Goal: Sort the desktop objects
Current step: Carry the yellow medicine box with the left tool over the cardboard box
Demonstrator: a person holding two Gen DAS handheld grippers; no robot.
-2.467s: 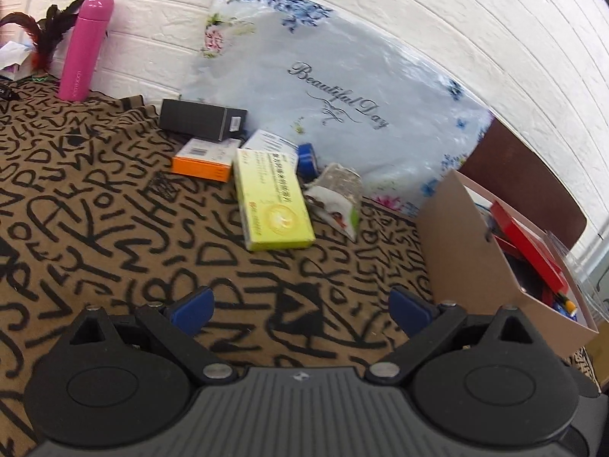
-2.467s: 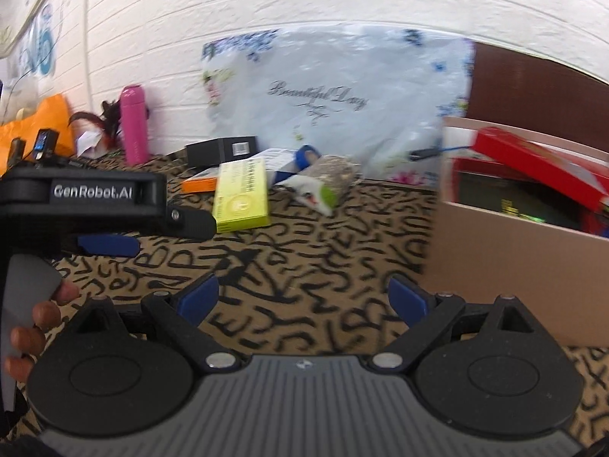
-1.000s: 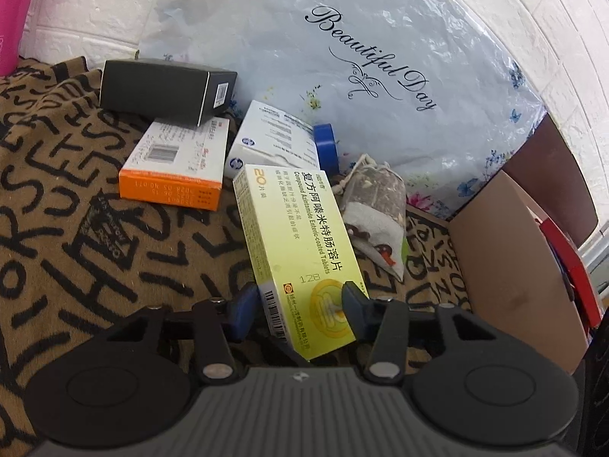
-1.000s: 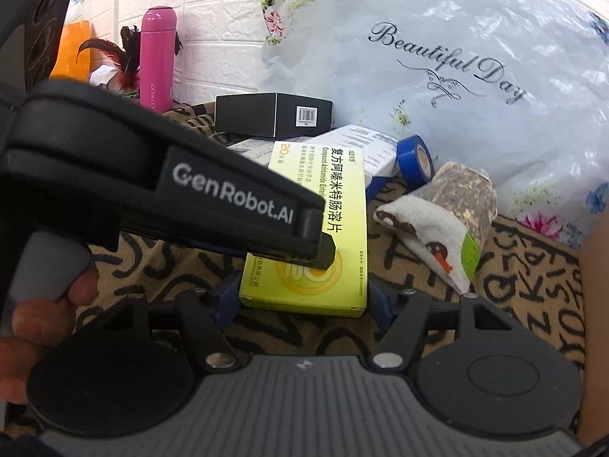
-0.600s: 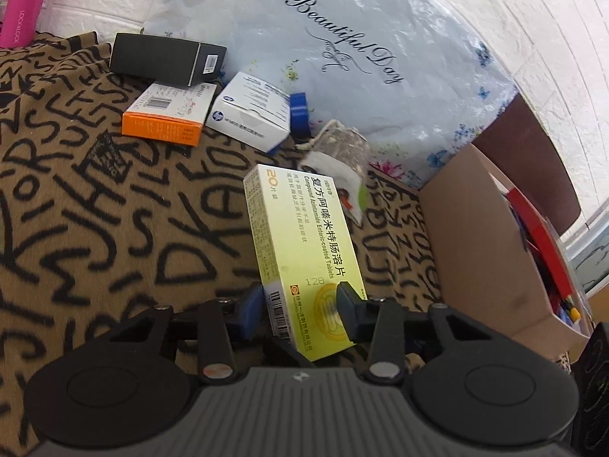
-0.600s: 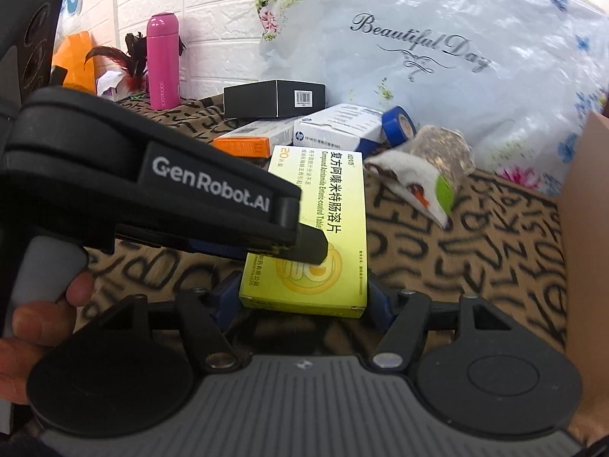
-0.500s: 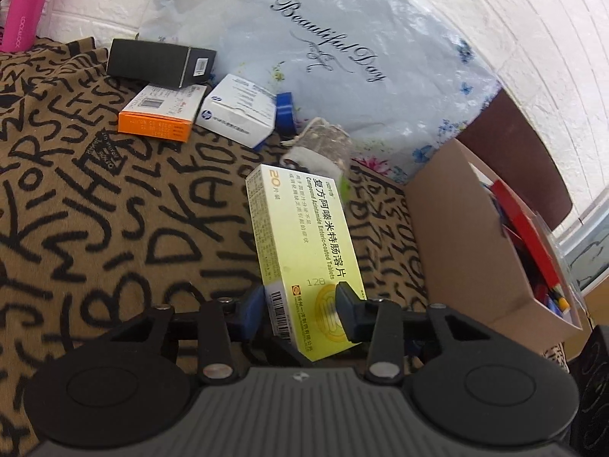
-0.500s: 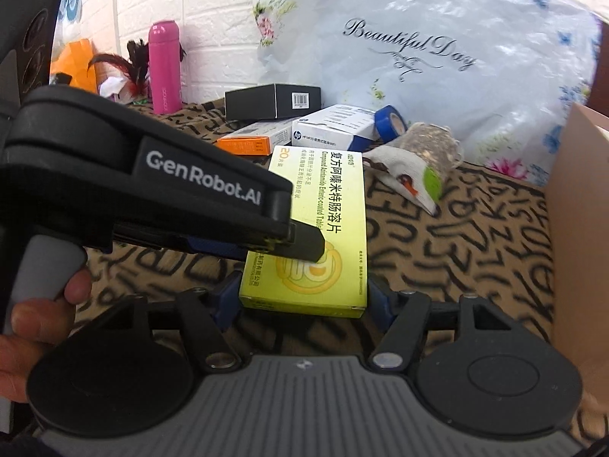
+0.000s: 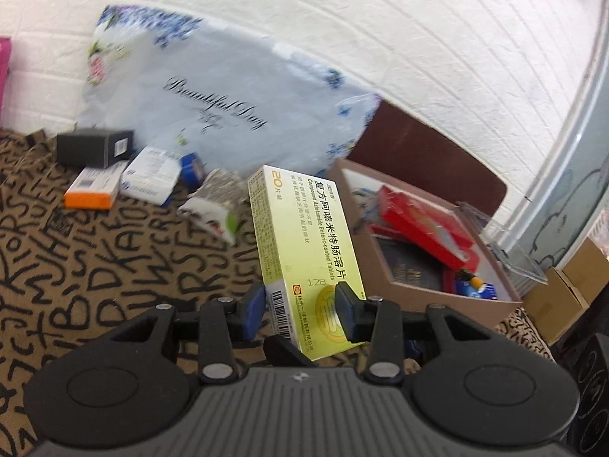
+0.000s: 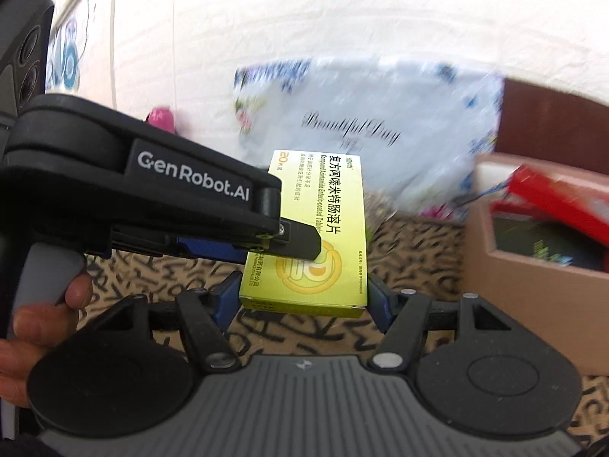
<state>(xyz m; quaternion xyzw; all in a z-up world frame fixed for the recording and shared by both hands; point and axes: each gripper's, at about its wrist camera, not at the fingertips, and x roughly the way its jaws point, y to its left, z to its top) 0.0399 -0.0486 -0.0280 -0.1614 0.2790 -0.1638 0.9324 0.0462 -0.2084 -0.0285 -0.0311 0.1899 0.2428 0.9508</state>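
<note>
A yellow-green medicine box point(image 9: 304, 228) hangs in the air above the patterned cloth point(image 9: 95, 251). My left gripper point(image 9: 300, 310) is shut on its near end, blue pads pressing both sides. My right gripper point(image 10: 302, 299) is shut on the same box point(image 10: 323, 198) across its width at the near edge. The left tool's black housing point(image 10: 152, 182) crosses the right wrist view from the left, with a hand point(image 10: 38, 323) on its grip. An open cardboard box point(image 9: 449, 293) stands just right of the held box, with a red case point(image 9: 426, 224) and other items inside.
On the cloth at the back left lie a black box point(image 9: 93, 148), an orange-edged box point(image 9: 91, 190), a white box point(image 9: 152, 179), blue tape point(image 9: 190, 165) and a small pouch point(image 9: 217, 205). A floral plastic bag point(image 9: 213, 106) leans on the white brick wall.
The yellow box has come up off the cloth, held by both grippers. Both have risen and swung right, so the cardboard box is now close beside it.
</note>
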